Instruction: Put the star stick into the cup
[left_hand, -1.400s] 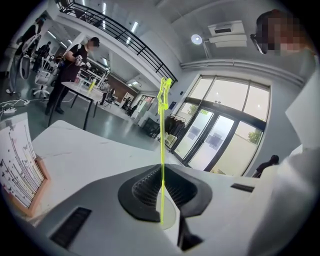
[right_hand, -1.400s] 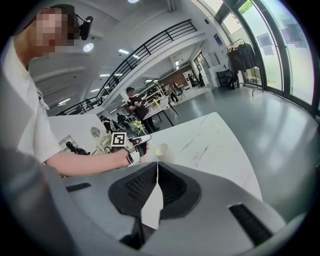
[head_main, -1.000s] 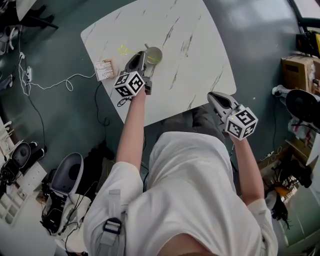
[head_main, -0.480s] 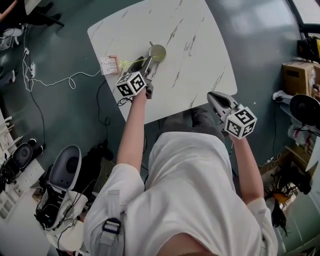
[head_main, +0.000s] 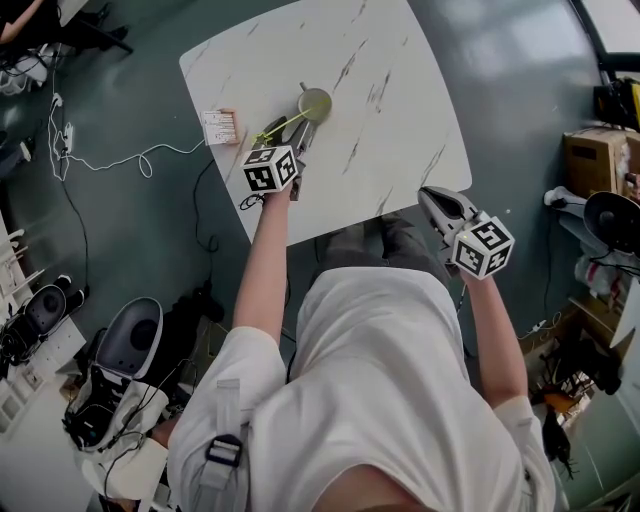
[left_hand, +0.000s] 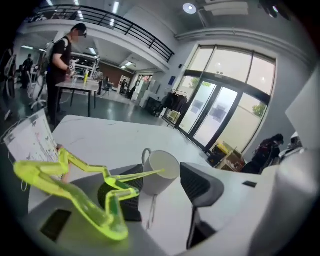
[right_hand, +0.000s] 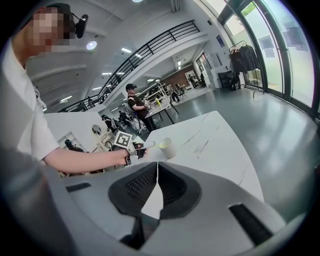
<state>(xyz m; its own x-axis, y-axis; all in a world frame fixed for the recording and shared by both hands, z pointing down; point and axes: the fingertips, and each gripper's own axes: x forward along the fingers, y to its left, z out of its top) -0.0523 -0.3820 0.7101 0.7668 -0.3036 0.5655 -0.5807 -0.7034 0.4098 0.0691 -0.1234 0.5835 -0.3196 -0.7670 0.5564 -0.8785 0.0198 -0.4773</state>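
A yellow-green translucent star stick lies loose across the left finger of my left gripper. The stick's thin end reaches over the rim of the white cup. The left jaws have just been opening and stand wide apart, with no pad pressing on the stick. From the head view the stick slants from my left gripper to the cup on the marble table. My right gripper hovers at the table's near edge, shut on nothing.
A small printed card lies at the table's left edge, close to the left gripper. On the floor a white cable runs to the left, with bags and equipment beyond it. A cardboard box stands at the right.
The left jaws have opened off the stick. Its star end has come down from the far left to beside the gripper, while the thin end stays at the cup. The right gripper has kept still.
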